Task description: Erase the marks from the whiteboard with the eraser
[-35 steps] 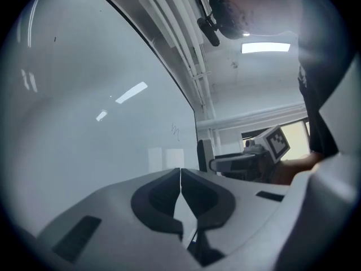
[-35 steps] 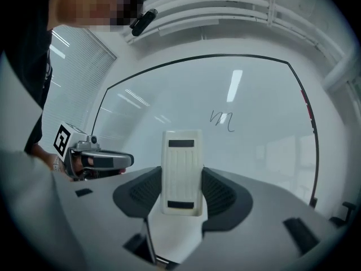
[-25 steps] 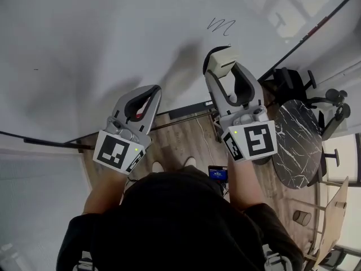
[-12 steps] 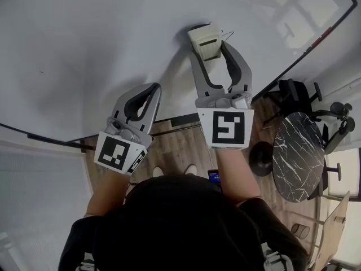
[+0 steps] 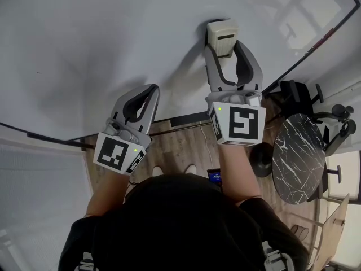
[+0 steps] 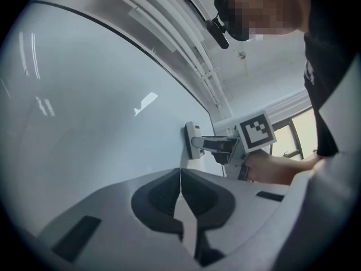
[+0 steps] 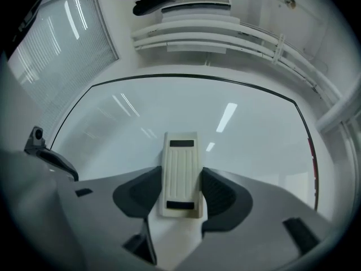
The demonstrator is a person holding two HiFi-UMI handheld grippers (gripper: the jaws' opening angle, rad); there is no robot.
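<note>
Presently, the right gripper (image 5: 227,54) is clamped on the cream eraser (image 7: 181,176), one jaw against each long side and the ribbed back facing the right gripper view. The eraser is pressed flat against the whiteboard (image 5: 101,33), well inside the board's black frame. The left gripper (image 6: 180,178) holds nothing, its jaws fully together. It sits lower and to the left, tips pointing toward the board near its bottom edge. Below the board lies a wooden floor (image 5: 180,145), and to the right stand a black office chair (image 5: 293,89) and a round marble-patterned table (image 5: 296,151).
</note>
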